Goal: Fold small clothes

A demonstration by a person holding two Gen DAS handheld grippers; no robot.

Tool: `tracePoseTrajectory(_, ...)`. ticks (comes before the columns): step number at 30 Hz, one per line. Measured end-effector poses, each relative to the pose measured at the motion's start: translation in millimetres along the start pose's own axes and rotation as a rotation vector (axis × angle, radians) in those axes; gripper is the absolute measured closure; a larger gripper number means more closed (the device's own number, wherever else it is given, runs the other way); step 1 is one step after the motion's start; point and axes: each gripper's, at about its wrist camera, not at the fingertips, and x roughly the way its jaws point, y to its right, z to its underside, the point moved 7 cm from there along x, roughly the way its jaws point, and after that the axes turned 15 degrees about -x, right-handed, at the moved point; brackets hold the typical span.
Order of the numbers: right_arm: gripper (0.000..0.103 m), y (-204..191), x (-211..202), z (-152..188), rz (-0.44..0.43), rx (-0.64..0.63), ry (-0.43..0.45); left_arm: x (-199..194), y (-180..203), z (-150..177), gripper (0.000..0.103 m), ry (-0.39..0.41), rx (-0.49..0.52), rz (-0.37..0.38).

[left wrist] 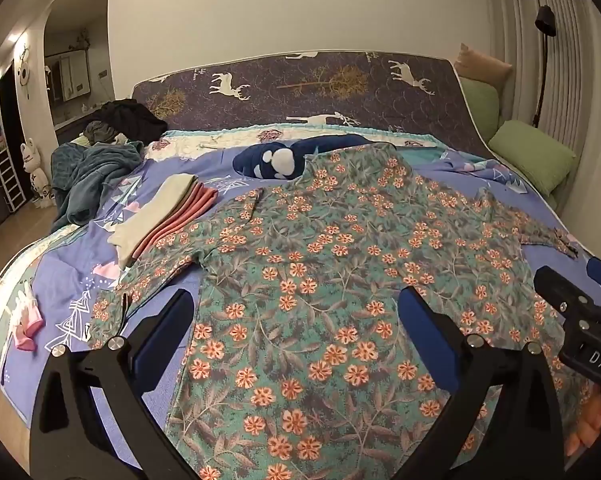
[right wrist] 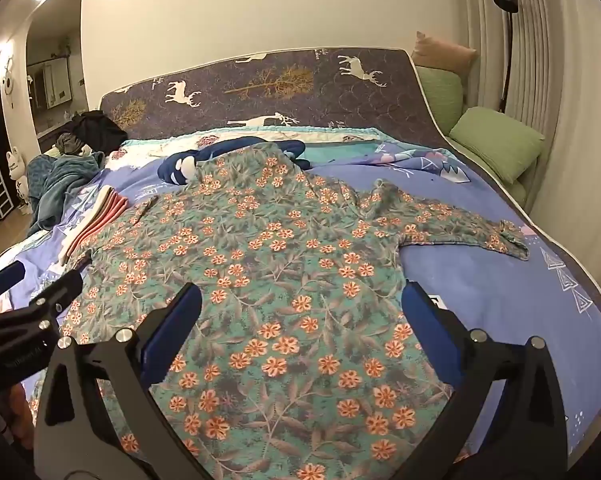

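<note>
- Shirt (left wrist: 340, 280), floral, lies spread flat on the bed (right wrist: 500, 300), sleeves out to both sides.
- Left gripper (left wrist: 296, 328) and right gripper (right wrist: 300, 320) hover above it, jaws wide, holding nothing.
- Pinch each sleeve near its cuff; fold inward evenly.

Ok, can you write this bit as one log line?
floral shirt: spread flat on bed | left gripper: open | right gripper: open | fold: not started

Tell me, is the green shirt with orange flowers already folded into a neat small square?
No, the green shirt with orange flowers lies spread flat on the blue bedspread, both sleeves stretched out to the sides.
</note>
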Motion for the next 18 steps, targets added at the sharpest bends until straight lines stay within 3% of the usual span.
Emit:
tracePoseTrajectory(5,0.002,3,2,-1,-0.015,0.001,-0.018,-5,1,8,0.001,-0.019,0.036,0.0)
tracePoseTrajectory(9,0.002,8,3,2,0.014,0.001,-0.012,6,13,7,0.001,-0.027,0.059,-0.046)
tracePoseTrajectory(18,0.002,7,4,6,0.013,-0.006,-0.009,3,15,3,0.001,0.0,0.058,-0.052)
